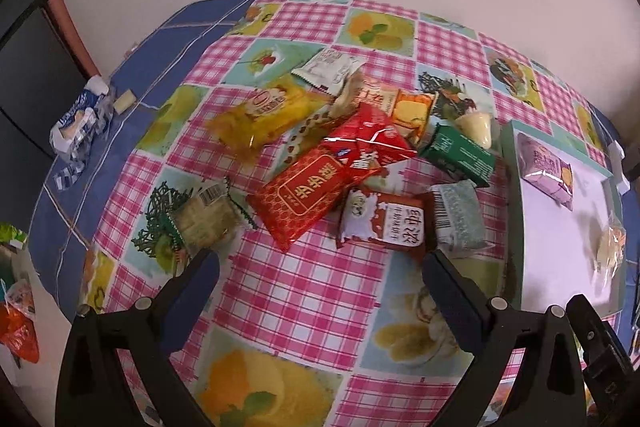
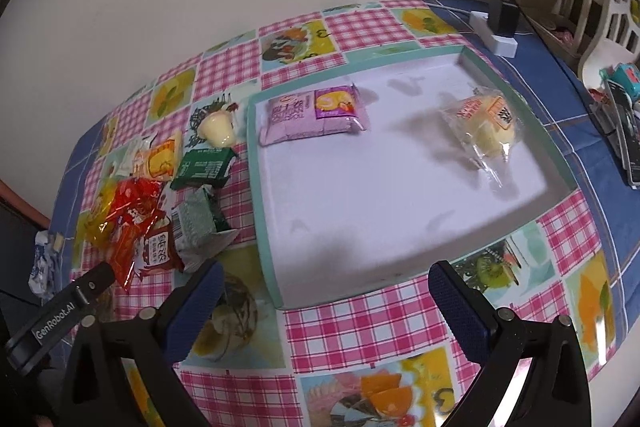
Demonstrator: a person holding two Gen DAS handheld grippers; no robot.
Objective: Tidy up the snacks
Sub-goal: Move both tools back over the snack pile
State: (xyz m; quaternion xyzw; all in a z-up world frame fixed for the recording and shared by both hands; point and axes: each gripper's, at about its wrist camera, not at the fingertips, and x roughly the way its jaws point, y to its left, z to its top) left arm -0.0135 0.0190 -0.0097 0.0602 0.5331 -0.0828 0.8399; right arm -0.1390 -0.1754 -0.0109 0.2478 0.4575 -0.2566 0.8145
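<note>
Two snacks sit in the tray (image 2: 256, 155) so far: a purple packet (image 2: 312, 115) at its far-left corner and a clear-wrapped bun (image 2: 486, 129) toward the far right, well apart, which reads as sorting into a container with most of the floor left free; remaining pile (image 1: 344, 147) lies on the checked tablecloth (image 1: 312, 291) just left of the tray; left gripper (image 1: 320, 291) hovers over the near edge of that pile, jaws wide, nothing between them; right gripper (image 2: 326, 291) hangs over the tray's near rim, jaws equally wide and empty, probably parked clear of the drop zone; nearest candidates for the left one look like the brown-and-white milk packet (image 1: 384, 223) and the big red packet (image 1: 312, 195); red one overlaps its neighbours, so lifting it may drag others; grey-green packet (image 1: 460, 219) and green box (image 1: 460, 155) lie between pile and tray wall, so a carry needs to go over them; pudding cup (image 2: 216, 129) sits tipped beside the tray's far-left corner; off to the sides: blue-white wrapper (image 1: 80, 123) at the table's left edge, power strip (image 2: 496, 31) with a plugged-in charger beyond the tray, neither in the way.
</note>
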